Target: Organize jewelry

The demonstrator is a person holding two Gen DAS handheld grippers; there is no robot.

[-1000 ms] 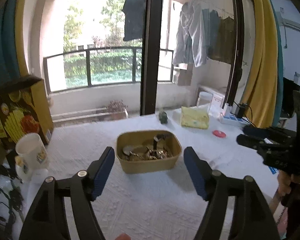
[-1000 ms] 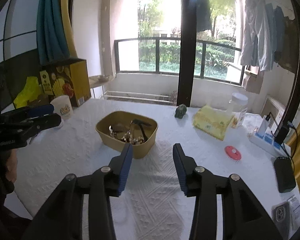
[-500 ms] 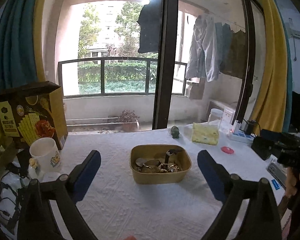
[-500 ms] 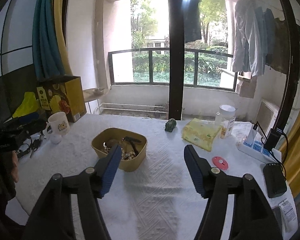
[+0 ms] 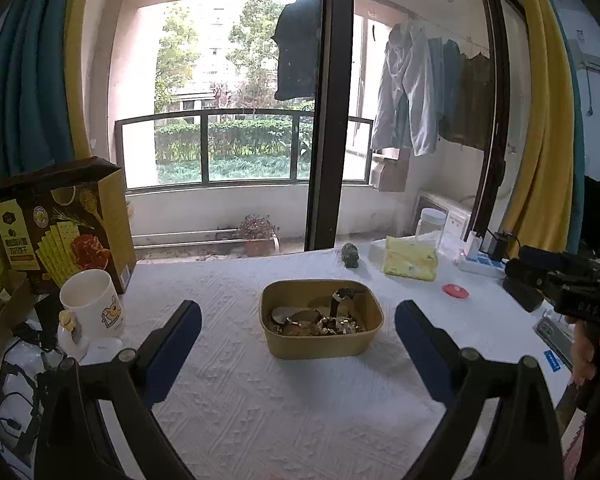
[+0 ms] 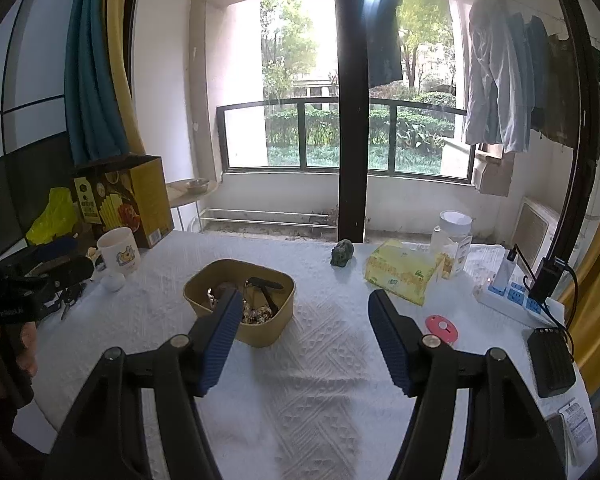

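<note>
A tan rounded box (image 5: 321,343) stands in the middle of the white table and holds a heap of jewelry (image 5: 320,322), metal pieces and a dark band. It also shows in the right wrist view (image 6: 260,332), partly behind my left finger. My left gripper (image 5: 298,344) is open and empty, raised above the table with the box between its fingers. My right gripper (image 6: 305,338) is open and empty, to the right of the box. The right gripper shows at the right edge of the left wrist view (image 5: 560,280).
A white mug (image 5: 94,306) and a yellow snack box (image 5: 64,226) stand at the left. A green stone figure (image 6: 342,253), a yellow tissue pack (image 6: 402,272), a jar (image 6: 452,236), a red disc (image 6: 441,326), a power strip (image 6: 512,296) and a black pack (image 6: 550,362) lie at the right.
Both grippers have pulled back from the box and risen. Both have opened wider. The box now looks smaller and farther in both views.
</note>
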